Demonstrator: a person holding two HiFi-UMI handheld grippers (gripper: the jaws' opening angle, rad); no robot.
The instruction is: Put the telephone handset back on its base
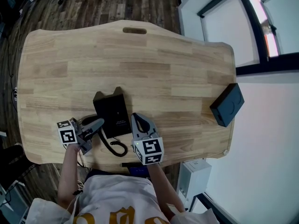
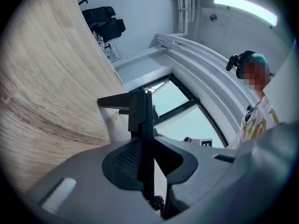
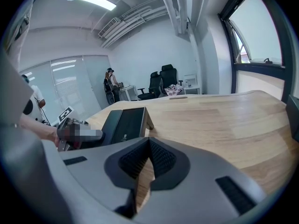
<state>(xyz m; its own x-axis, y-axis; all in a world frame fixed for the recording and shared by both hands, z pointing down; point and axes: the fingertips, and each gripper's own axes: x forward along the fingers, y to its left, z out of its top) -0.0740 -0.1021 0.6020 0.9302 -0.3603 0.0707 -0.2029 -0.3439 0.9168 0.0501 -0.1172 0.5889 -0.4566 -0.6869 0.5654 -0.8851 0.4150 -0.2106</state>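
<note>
The black telephone base [image 1: 117,112] stands propped at a slant near the table's front edge and also shows in the right gripper view as the base [image 3: 125,121]. My left gripper [image 1: 97,123] reaches in at its left side. In the left gripper view this gripper [image 2: 145,146] is shut on a thin black slab seen edge-on, the handset [image 2: 144,120], with the coiled cord [image 2: 157,202] at its near end. Whether the handset rests in its cradle I cannot tell. The cord [image 1: 117,147] loops in front of the base. My right gripper [image 1: 138,119] [image 3: 149,143] is shut and empty beside the base's right edge.
A black box [image 1: 227,104] lies at the table's right edge. The wooden table [image 1: 154,64] has a handle slot [image 1: 134,30] at its far side. A white unit [image 1: 194,171] stands on the floor at front right. Office chairs [image 3: 161,80] and a person [image 3: 111,85] are beyond the table.
</note>
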